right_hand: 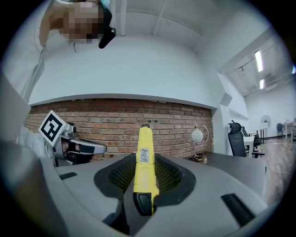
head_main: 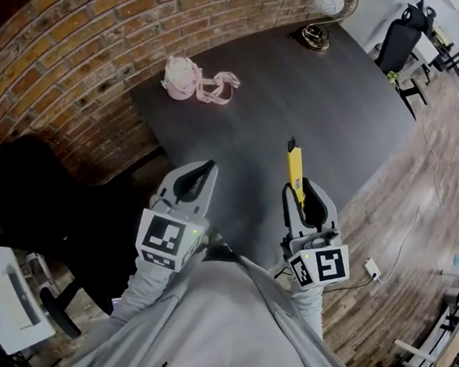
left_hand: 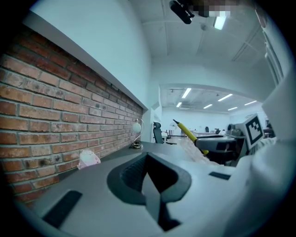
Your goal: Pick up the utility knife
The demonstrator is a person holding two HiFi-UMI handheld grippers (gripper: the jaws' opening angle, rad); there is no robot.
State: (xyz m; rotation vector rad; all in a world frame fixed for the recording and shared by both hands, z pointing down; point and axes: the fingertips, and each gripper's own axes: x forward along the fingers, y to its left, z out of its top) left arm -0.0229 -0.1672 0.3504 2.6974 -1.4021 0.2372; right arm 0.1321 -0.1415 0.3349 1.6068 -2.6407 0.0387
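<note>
A yellow utility knife [head_main: 295, 167] with a black tip is clamped between the jaws of my right gripper [head_main: 302, 190], held above the near edge of the dark table [head_main: 319, 90]. In the right gripper view the utility knife [right_hand: 144, 155] runs straight out between the dark pads [right_hand: 121, 173] and points at the brick wall. My left gripper [head_main: 206, 171] is level beside it on the left, jaws closed together with nothing in them. From the left gripper view the utility knife [left_hand: 187, 131] slants up on the right, past my left gripper [left_hand: 147, 159].
A pink object with a strap [head_main: 189, 79] lies on the table near the brick wall [head_main: 57, 49]. A round desk lamp [head_main: 322, 18] stands at the table's far end. A black office chair [head_main: 400, 43] is beyond it; another dark chair [head_main: 19, 191] is at my left.
</note>
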